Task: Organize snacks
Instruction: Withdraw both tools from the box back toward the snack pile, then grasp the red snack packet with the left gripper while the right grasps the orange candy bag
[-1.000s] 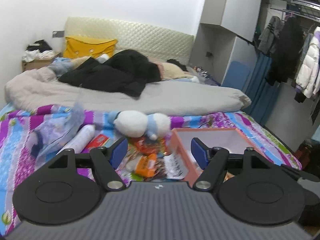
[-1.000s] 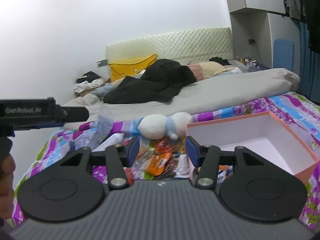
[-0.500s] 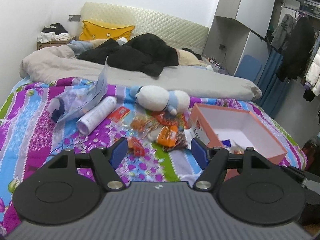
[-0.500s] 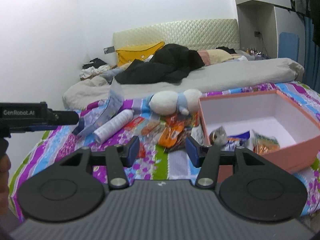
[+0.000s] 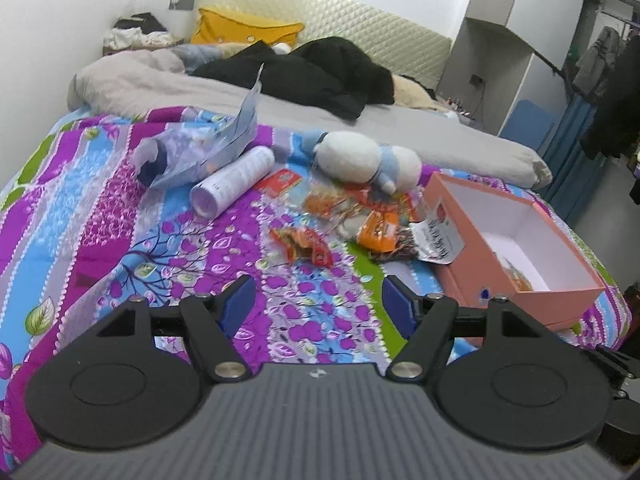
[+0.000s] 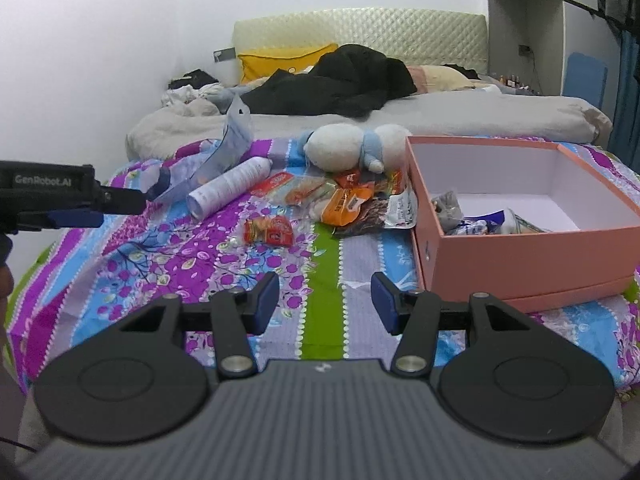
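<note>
Both grippers' jaws stand apart, empty; pink box (image 6: 520, 248) wall hides its contents, probably snack packets (image 6: 476, 224).

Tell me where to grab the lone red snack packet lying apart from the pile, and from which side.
Take the red snack packet across its short width at the middle, coming down from above. It lies flat on the bedspread with clear fabric all round, apart from the pile, so nothing blocks either pad. The right claw stands open and empty just in front of it, probably the handier one.
</note>
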A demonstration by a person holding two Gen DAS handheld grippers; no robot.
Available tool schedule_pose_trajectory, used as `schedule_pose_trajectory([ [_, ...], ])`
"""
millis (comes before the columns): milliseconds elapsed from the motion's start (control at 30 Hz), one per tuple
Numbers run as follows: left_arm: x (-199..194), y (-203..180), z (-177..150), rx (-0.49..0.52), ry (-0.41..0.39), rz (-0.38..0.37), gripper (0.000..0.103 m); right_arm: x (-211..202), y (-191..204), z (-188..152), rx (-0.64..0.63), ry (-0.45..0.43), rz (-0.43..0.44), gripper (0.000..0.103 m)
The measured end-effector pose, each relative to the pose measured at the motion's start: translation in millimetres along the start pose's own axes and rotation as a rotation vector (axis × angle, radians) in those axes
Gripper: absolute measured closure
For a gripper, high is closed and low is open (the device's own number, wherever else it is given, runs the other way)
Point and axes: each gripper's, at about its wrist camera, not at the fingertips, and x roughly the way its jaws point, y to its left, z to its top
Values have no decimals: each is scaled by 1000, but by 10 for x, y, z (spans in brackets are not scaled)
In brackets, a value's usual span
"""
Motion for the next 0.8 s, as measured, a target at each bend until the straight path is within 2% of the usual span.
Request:
schedule_pose_trajectory([
  [433,833,317,-61,-55,98,37,28,660,45,-110,-94,65,-2,50],
  [600,1278,392,-40,-74,123,15,25,1020,19,-41,-102,65,-9,50],
  [800,1836,474,94,-143,134,-24,24,1518,-48,110,-116,49,-27,50],
])
